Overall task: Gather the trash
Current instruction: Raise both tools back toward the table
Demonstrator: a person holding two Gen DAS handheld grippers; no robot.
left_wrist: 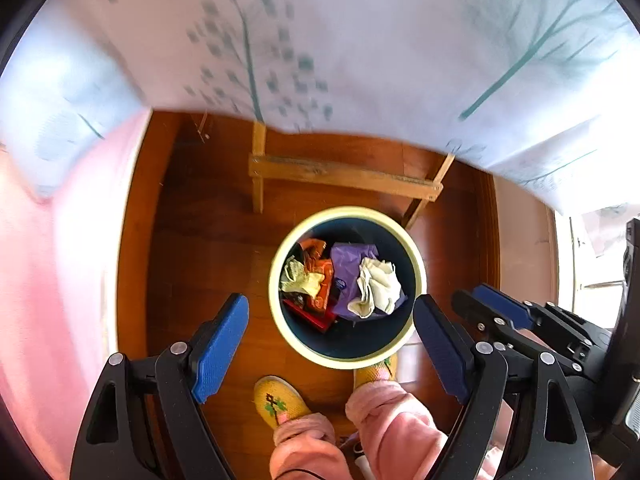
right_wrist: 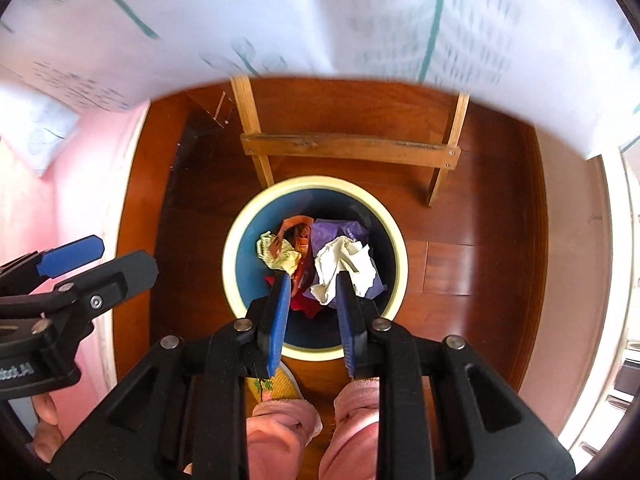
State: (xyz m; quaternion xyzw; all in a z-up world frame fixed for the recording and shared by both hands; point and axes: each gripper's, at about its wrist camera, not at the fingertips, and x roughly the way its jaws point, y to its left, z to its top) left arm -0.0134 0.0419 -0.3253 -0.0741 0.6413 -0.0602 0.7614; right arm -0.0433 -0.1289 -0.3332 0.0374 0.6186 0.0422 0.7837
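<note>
Trash (left_wrist: 352, 280) heaped inside bin (left_wrist: 418, 256) on floor. Left gripper (left_wrist: 332, 344) fingers wide apart, empty; right gripper (right_wrist: 312, 300) fingers slightly apart, empty. Risk: clipping bin rim, tipping it.

A dark reddish wooden floor (left_wrist: 192, 264) carries everything here. A round bin (left_wrist: 418, 264) with a pale yellow rim stands on it, straight ahead of the fingers and between them in both views. Beyond the bin, farther from the fingertips, the legs and crossbar of a light wooden frame (left_wrist: 340, 174) rest on the boards. Nearer than the bin, two yellow slippers (left_wrist: 278, 398) stand on the floor.
</note>
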